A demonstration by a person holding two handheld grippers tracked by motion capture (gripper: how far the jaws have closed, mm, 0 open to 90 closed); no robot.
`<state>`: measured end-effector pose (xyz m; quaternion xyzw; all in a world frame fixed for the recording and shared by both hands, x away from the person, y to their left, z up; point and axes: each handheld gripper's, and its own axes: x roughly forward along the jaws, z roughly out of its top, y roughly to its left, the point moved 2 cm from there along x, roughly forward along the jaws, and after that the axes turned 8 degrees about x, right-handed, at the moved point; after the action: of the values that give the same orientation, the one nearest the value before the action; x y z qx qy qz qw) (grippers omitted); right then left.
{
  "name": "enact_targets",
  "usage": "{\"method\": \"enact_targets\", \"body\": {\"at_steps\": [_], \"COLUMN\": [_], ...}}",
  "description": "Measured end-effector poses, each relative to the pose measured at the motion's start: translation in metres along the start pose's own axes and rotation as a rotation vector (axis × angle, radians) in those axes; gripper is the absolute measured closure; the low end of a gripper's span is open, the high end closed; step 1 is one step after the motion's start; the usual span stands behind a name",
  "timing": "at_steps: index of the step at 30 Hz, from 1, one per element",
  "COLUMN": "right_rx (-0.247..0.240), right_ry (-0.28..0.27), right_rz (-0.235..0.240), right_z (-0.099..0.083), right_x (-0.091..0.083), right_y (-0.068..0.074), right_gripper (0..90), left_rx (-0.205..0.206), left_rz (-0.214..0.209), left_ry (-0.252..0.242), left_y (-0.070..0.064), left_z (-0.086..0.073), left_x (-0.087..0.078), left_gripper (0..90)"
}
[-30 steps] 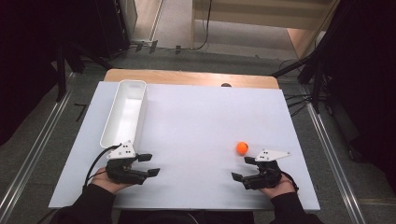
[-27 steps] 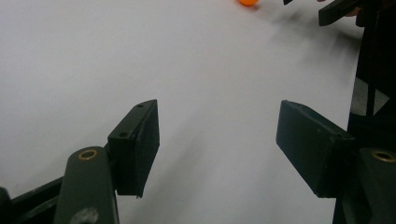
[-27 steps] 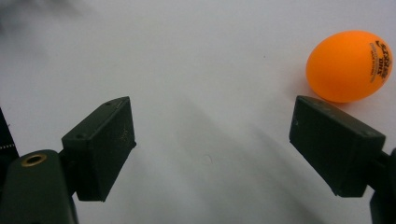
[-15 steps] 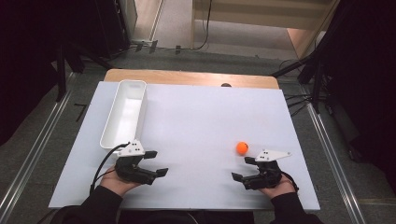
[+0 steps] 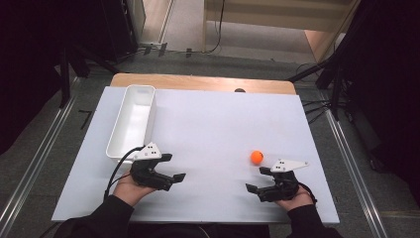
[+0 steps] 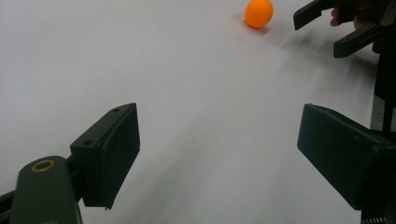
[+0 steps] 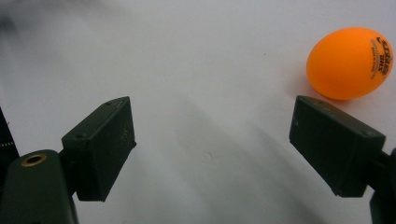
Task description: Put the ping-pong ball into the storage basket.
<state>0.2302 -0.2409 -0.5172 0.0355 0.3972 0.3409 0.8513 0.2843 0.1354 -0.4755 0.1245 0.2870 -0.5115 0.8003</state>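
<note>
- the orange ball [image 5: 256, 157] sits on the white tabletop [image 5: 218, 124], toward the right edge and nearer the near edge than the far one, free of both tools.
- your right gripper [image 5: 258, 180] lies just beside the ball, on its near side, low over the tabletop by the near right corner; its jaws are spread wide and hold nothing. in the right gripper view the ball [image 7: 350, 63] sits just past the right-hand jaw.
- your left gripper [image 5: 174, 167] is well apart from the ball, near the near edge, left of the middle, jaws wide open and empty, pointing across toward the ball [image 6: 258, 13].
- the white bin [image 5: 132, 120] stands along the left edge, just beyond your left gripper.
</note>
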Motion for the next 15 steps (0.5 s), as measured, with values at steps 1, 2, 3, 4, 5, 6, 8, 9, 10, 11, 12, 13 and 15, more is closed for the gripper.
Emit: {"method": "enact_targets", "body": {"at_steps": [1, 2, 3, 4, 5, 6, 8, 9, 10, 11, 12, 13, 15], "right_rx": [0.001, 0.0, 0.0, -0.001, 0.0, 0.0, 0.001, 0.001, 0.001, 0.0, 0.0, -0.001, -0.002], "right_ry": [-0.001, -0.001, -0.001, 0.0, -0.002, -0.002, -0.003, -0.003, -0.003, -0.002, 0.0, 0.0, 0.0], "right_rz": [0.0, 0.0, -0.001, -0.001, -0.002, -0.002, -0.002, -0.002, -0.002, 0.0, 0.001, 0.0, 0.0], "right_z": [0.0, 0.0, 0.0, 0.0, 0.0, 0.0, 0.0, 0.0, 0.0, 0.0, 0.0, 0.0, 0.0], "right_x": [0.0, 0.0, 0.0, 0.0, 0.0, 0.0, 0.0, 0.0, 0.0, 0.0, 0.0, 0.0, 0.0], "right_y": [0.0, 0.0, 0.0, 0.0, 0.0, 0.0, 0.0, 0.0, 0.0, 0.0, 0.0, 0.0, 0.0], "right_gripper": [12.8, 12.8, 12.8, 12.8, 12.8, 12.8, 12.8, 12.8, 12.8, 12.8, 12.8, 12.8, 12.8], "left_rx": [-0.005, -0.008, -0.012, -0.013, -0.018, -0.021, -0.008, -0.004, -0.002, -0.006, -0.005, -0.009, -0.009], "left_rz": [0.006, 0.011, 0.018, 0.032, 0.025, 0.016, 0.017, 0.017, 0.018, 0.014, 0.009, 0.011, 0.005], "left_ry": [0.002, 0.006, 0.013, 0.008, 0.005, -0.003, -0.001, 0.001, 0.0, -0.002, 0.0, 0.0, -0.002], "left_y": [0.0, 0.0, 0.0, 0.001, 0.001, 0.001, 0.0, 0.0, 0.001, 0.002, 0.002, 0.003, 0.004], "left_z": [0.001, 0.002, 0.003, 0.004, 0.005, 0.006, 0.008, 0.009, 0.009, 0.01, 0.011, 0.012, 0.014], "left_x": [0.001, 0.003, 0.004, 0.004, 0.004, 0.005, 0.005, 0.006, 0.007, 0.007, 0.008, 0.008, 0.01], "left_gripper": [9.2, 3.4, 0.0, 0.0, 0.0, 0.0, 0.0, 0.0, 0.0, 0.0, 0.0, 0.0, 0.0]}}
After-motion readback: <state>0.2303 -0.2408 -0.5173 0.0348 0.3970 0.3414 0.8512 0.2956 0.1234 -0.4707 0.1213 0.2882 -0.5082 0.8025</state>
